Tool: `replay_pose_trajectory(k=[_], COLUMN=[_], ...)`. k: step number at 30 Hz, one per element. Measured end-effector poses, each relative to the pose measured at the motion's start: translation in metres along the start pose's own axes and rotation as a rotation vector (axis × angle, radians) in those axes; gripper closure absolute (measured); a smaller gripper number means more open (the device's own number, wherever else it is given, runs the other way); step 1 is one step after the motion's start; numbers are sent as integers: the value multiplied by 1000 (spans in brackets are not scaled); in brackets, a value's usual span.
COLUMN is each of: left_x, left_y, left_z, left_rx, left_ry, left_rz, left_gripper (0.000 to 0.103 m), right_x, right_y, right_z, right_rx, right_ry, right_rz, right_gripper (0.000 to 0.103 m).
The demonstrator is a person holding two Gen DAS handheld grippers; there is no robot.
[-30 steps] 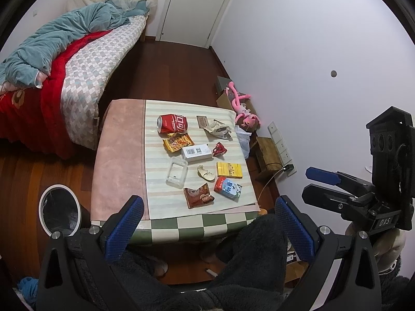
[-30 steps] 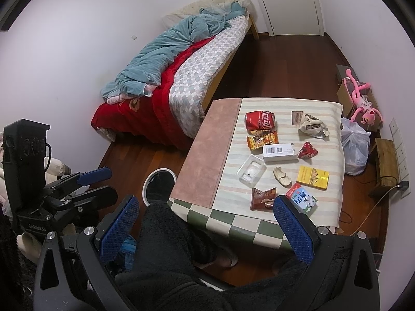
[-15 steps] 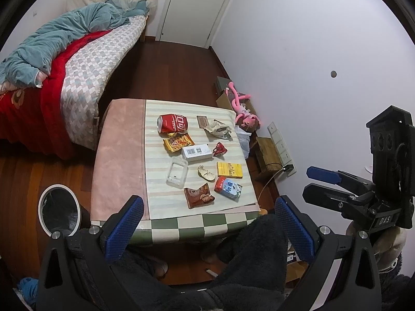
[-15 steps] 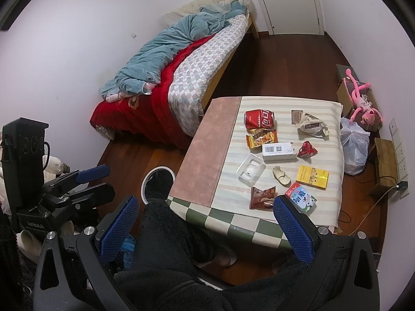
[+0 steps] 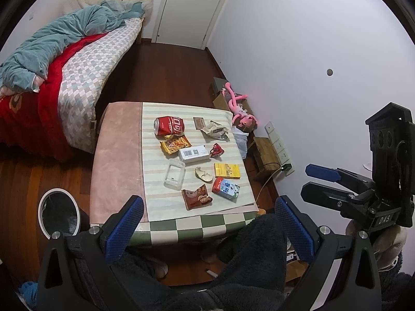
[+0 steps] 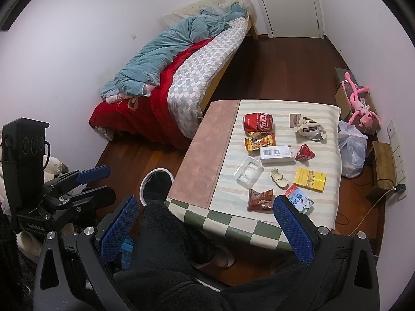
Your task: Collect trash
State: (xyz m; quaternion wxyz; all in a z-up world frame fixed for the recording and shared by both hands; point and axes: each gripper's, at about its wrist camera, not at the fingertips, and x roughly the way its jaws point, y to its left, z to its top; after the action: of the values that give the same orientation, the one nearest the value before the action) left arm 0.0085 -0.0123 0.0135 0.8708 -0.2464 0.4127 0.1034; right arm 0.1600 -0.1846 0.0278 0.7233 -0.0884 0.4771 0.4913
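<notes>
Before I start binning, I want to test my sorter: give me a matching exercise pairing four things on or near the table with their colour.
Column one:
1. crushed can
2. flat box
3. tray
4. bin on the floor

Column two:
A. yellow
B. white rim, dark inside
C. red
D. clear

Pairs: 1-C, 2-A, 3-D, 4-B
</notes>
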Motion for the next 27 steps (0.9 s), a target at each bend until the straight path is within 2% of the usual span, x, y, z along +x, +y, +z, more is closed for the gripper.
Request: replay_pose_trajectory(k=[15, 19, 21, 24, 27], left_x=[2, 8, 17, 49, 108], left_y=[-3, -5, -2, 6, 21], left_z=[-1, 0, -1, -4, -13], left_rx=[9, 12, 16, 31, 46], left_ry=[-2, -7, -31, -90, -83], left_rz=[-4, 21, 98, 297, 472], left_gripper=[0, 0, 0, 0, 0], right_x=[-4, -5, -3, 13, 57], right_y=[3, 4, 0, -11, -38], right_z=[4, 7, 9, 11, 7], right_rx=[-5, -6, 7, 14, -5], right_ry=[0, -5, -14, 0, 65], right_rz=[-3, 3, -12, -89, -247], right_gripper=[0, 0, 0, 0, 0])
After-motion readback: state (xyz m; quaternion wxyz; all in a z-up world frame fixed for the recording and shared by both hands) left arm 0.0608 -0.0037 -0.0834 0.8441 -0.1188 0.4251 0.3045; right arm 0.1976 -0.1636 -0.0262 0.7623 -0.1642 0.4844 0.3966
